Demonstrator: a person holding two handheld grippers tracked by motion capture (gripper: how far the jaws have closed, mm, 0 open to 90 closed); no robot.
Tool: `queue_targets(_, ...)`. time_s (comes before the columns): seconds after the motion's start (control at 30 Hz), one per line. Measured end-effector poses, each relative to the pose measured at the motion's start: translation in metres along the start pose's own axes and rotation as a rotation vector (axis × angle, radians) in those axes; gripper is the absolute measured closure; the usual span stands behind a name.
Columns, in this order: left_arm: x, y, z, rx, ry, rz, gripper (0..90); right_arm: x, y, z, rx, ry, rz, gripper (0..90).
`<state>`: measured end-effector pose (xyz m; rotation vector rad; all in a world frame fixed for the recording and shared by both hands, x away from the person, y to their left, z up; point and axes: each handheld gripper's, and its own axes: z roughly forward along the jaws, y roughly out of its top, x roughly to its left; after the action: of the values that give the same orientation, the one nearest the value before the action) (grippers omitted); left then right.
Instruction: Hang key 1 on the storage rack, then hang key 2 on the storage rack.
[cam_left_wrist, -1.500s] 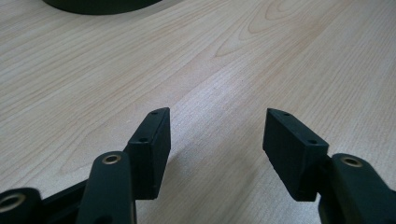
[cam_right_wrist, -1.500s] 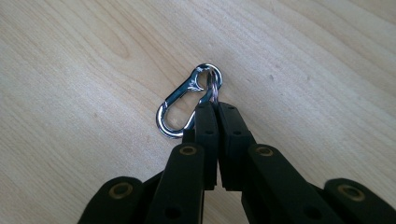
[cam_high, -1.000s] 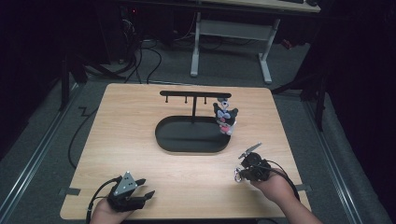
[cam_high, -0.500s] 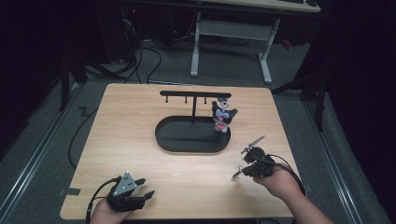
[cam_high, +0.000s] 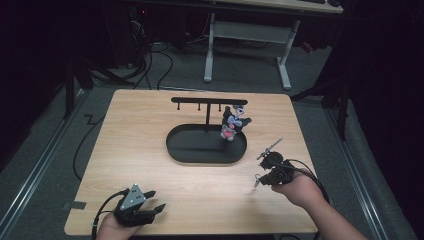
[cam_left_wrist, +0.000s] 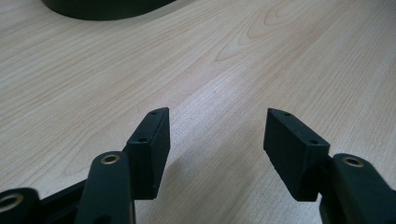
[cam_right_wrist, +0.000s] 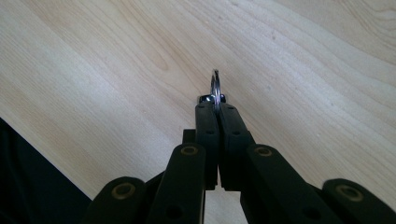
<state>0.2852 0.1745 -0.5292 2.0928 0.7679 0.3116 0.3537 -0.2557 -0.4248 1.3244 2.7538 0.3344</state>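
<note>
My right gripper (cam_high: 258, 180) hangs over the table's front right, its jaws shut on a thin metal key ring (cam_right_wrist: 215, 86) that stands up edge-on from the fingertips. I cannot tell whether anything dangles from the ring. At the front left edge my left gripper (cam_high: 156, 199) lies on the wood, jaws open and nothing between them (cam_left_wrist: 217, 116). A black hook rack (cam_high: 209, 100) rises on a post from a black oval base (cam_high: 195, 150) at the table's middle. A small black, white and pink figure charm (cam_high: 233, 122) hangs from the rack's right end.
The light wooden table (cam_high: 150, 130) ends close behind both hands. Cables trail from each gripper over the front edge. A white desk frame (cam_high: 250, 35) and dark floor lie beyond the far edge.
My right gripper has risen off the table with the key ring still pinched. The left gripper has stayed put.
</note>
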Motion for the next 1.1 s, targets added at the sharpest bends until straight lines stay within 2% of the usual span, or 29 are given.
queue_targets(0.17, 0.002, -0.001, -0.003, -0.016, 0.004, -0.005, 41.1, 0.000, 0.008, -0.006, -0.003, 0.004, -0.001, 89.1)
queue_targets(0.3, 0.003, -0.001, -0.006, -0.024, 0.010, -0.015, 40.6, -0.001, 0.015, -0.010, -0.008, 0.017, 0.021, 89.1)
queue_targets(0.37, 0.003, 0.000, -0.006, -0.031, 0.010, -0.017, 40.6, -0.001, 0.018, -0.011, -0.006, 0.011, 0.008, 89.1)
queue_targets(0.43, 0.002, 0.001, -0.005, -0.033, 0.012, -0.012, 40.5, 0.001, 0.022, -0.014, 0.000, 0.013, 0.018, 89.1)
queue_targets(0.8, 0.001, 0.006, 0.000, -0.038, 0.002, 0.010, 40.4, 0.000, 0.036, -0.027, -0.023, 0.001, -0.001, 89.1)
queue_targets(1.1, 0.002, 0.005, -0.003, -0.047, 0.002, 0.004, 40.5, 0.002, 0.057, -0.034, -0.031, 0.014, -0.016, 89.0)
